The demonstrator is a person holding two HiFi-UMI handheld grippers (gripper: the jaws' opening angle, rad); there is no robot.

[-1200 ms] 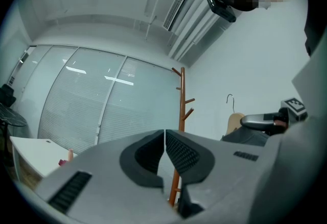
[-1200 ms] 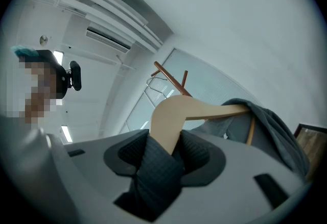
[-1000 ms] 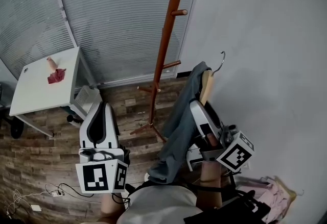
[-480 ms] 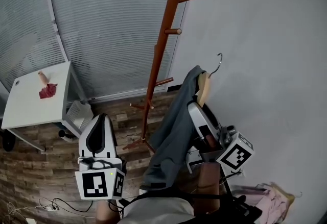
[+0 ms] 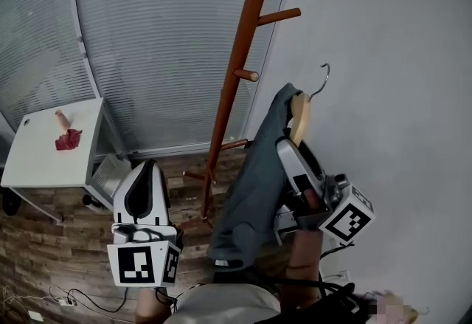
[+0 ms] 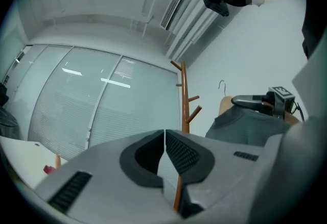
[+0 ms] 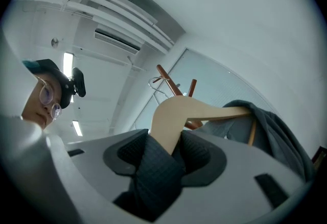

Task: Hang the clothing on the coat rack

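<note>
I'm gripping the wooden hanger [image 5: 301,111] and its grey garment [image 5: 254,182] in the right claw [image 5: 289,144], whose jaws have just been opening slightly. The left claw [image 5: 146,166] is hanging closed, empty. I'm aiming to raise the wire hook [image 5: 325,77] above a peg [image 5: 280,17] of the coat rack [image 5: 254,1], gripping firmly.

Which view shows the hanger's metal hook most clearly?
The head view: the metal hook stands out against the wall, above the wooden hanger. The left gripper view shows it small and distant; the right gripper view shows only thin wire overlapping the coat rack.
</note>
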